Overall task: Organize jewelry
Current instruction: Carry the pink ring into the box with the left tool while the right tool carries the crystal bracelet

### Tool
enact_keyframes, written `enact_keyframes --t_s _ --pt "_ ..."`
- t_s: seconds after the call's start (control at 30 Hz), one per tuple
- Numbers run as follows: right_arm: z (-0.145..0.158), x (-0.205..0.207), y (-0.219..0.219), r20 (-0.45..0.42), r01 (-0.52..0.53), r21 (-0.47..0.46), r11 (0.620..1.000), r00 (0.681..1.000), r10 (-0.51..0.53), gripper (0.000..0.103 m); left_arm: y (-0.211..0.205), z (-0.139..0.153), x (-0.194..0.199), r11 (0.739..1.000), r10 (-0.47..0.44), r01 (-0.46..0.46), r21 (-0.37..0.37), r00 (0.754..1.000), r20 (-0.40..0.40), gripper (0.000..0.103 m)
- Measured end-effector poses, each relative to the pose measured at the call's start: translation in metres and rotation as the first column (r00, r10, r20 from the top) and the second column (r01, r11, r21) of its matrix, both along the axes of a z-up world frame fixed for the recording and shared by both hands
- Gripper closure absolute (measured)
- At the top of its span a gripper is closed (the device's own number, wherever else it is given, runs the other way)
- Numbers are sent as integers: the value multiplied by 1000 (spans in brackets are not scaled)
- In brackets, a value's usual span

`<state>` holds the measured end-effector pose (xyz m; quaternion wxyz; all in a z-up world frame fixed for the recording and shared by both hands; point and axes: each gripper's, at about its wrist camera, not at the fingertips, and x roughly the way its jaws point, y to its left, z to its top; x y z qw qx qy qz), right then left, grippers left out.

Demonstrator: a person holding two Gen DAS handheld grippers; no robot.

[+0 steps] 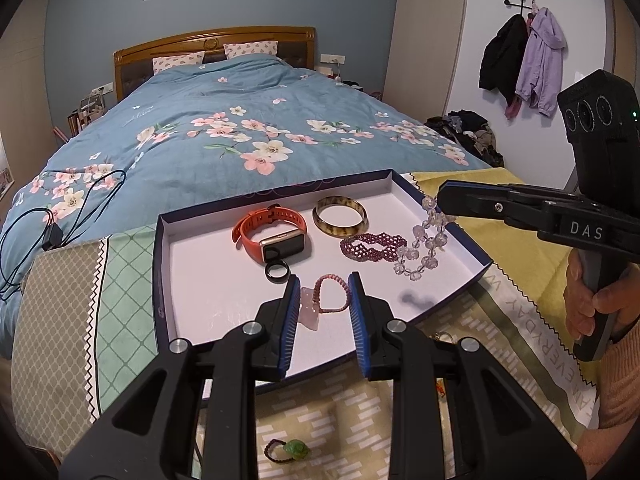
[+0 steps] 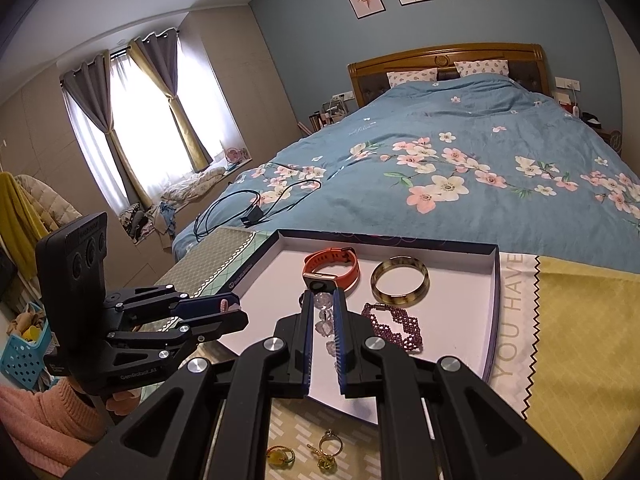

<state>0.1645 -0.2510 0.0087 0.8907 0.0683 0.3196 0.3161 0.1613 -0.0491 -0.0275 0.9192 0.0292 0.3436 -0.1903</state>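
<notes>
A shallow box tray point(image 1: 168, 264) point(image 2: 490, 312) with a white floor lies at the foot of the bed. In it are an orange smartwatch point(image 1: 272, 232) point(image 2: 332, 270), a black ring point(image 1: 277, 271), a tortoiseshell bangle point(image 1: 340, 216) point(image 2: 400, 284) and a purple beaded bracelet point(image 1: 370, 246) point(image 2: 394, 326). My left gripper point(image 1: 324, 288) is shut on a pink cord bracelet point(image 1: 330, 294) with a pale pink pendant, low over the tray. My right gripper point(image 2: 323, 300) point(image 1: 442, 200) is shut on a clear crystal bead bracelet point(image 1: 424, 240) point(image 2: 325, 318), which hangs onto the tray.
A green-bead ring point(image 1: 290, 450) and gold rings point(image 2: 328, 446) point(image 2: 280, 458) lie on the patterned cloth in front of the tray. A yellow cloth point(image 2: 580, 340) lies to the right. The bed point(image 1: 240, 120) with a black cable point(image 1: 60, 216) lies behind.
</notes>
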Motion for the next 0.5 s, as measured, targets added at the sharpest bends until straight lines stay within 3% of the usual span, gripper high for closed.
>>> enact_keyframes --t_s 0.5 --pt "-4 10 2 -23 -7 11 1000 1000 8 95 -3 -5 15 1000 25 -25 0 999 -21 78"
